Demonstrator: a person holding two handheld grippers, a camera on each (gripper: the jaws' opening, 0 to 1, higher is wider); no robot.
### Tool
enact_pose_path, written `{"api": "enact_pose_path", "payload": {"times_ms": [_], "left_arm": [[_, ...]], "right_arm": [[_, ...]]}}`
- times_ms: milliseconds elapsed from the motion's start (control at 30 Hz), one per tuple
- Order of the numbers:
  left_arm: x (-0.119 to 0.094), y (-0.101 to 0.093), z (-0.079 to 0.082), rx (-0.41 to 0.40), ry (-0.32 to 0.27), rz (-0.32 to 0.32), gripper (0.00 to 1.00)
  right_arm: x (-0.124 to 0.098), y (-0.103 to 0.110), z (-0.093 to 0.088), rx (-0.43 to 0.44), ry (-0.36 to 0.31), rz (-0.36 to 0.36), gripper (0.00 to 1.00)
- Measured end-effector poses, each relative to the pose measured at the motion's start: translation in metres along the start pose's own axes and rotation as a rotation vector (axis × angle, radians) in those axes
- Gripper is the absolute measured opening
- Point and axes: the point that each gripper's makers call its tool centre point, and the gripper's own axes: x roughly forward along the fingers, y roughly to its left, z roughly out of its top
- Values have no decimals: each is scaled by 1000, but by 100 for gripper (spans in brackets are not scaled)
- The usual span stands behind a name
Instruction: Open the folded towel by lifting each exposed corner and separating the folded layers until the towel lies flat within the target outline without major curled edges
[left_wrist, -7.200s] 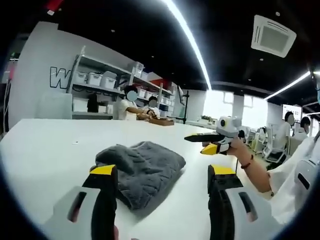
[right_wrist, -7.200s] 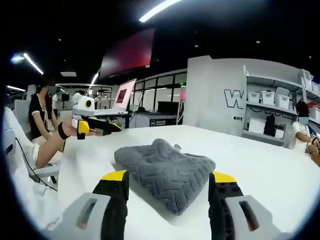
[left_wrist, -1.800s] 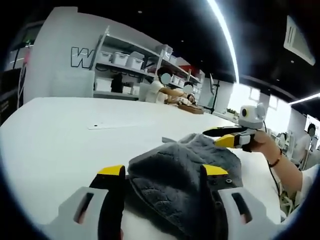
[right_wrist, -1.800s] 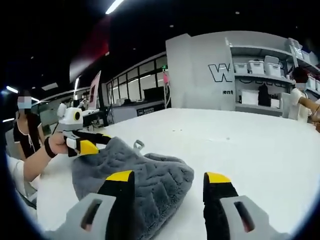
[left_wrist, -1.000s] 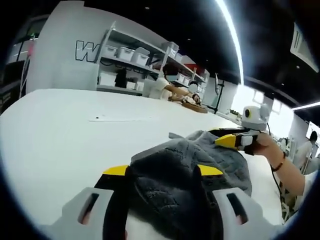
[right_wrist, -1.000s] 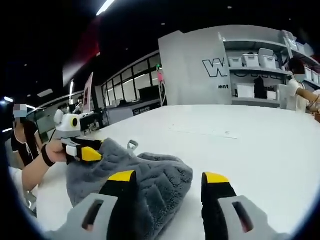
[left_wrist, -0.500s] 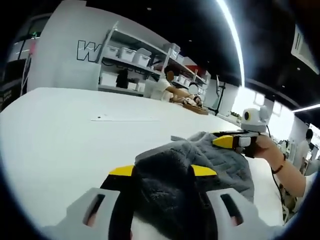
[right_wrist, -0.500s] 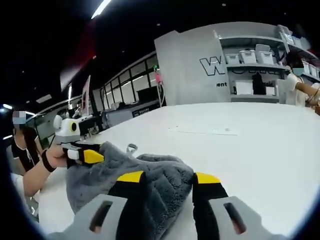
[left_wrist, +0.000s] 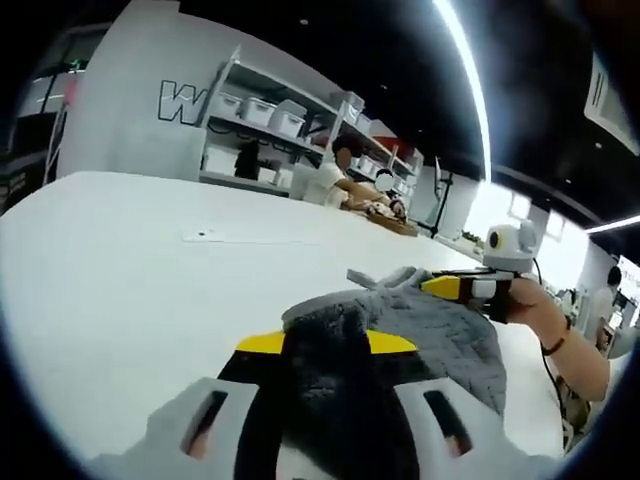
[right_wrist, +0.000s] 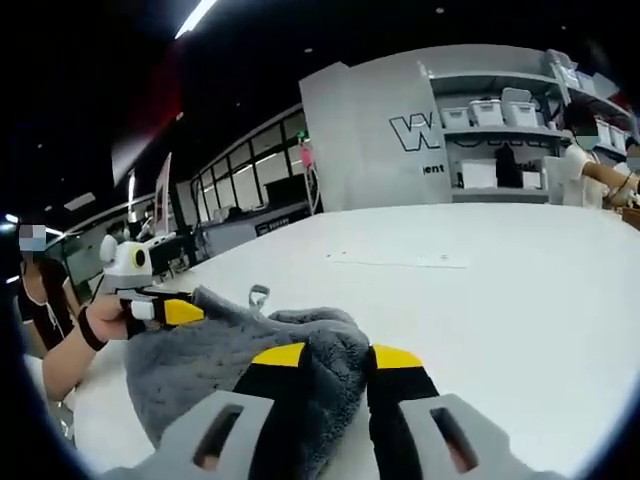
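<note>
A grey, textured towel (left_wrist: 445, 330) lies bunched and folded on the white table (left_wrist: 110, 270). My left gripper (left_wrist: 327, 345) is shut on a thick fold at the towel's near corner. In that view the right gripper (left_wrist: 465, 288), held by a hand, sits at the towel's far right edge. In the right gripper view my right gripper (right_wrist: 338, 357) is shut on the towel's (right_wrist: 200, 355) rounded folded edge, its yellow tips close together. The left gripper (right_wrist: 150, 305) shows at the towel's far left corner. A small hanging loop (right_wrist: 258, 295) sticks up from the towel.
The table (right_wrist: 520, 300) stretches wide beyond the towel, with a faint thin line (right_wrist: 400, 262) marked on it. Shelves with white bins (left_wrist: 260, 110) and people (left_wrist: 345, 175) stand behind the far edge. A person (right_wrist: 35, 290) sits at the left in the right gripper view.
Both grippers' jaws have drawn together onto the towel over the last second. The towel's edges have risen a little between them.
</note>
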Motion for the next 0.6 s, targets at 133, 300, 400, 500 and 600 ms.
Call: {"api": "enact_pose_path", "payload": {"times_ms": [133, 300, 400, 500, 600], "left_arm": [[-1, -5, 3, -35, -26, -42, 13], [-1, -4, 3, -30, -27, -34, 10], [0, 0, 8, -42, -37, -38, 8], [-1, -1, 8, -35, -41, -38, 5], [-2, -2, 8, -1, -44, -40, 4]], "right_arm": [[1, 0, 0, -9, 0, -7, 17], [1, -2, 1, 4, -7, -13, 14], [0, -3, 2, 12, -12, -21, 10], [-1, -1, 3, 41, -27, -18, 6], [-1, -2, 3, 58, -23, -26, 5]]}}
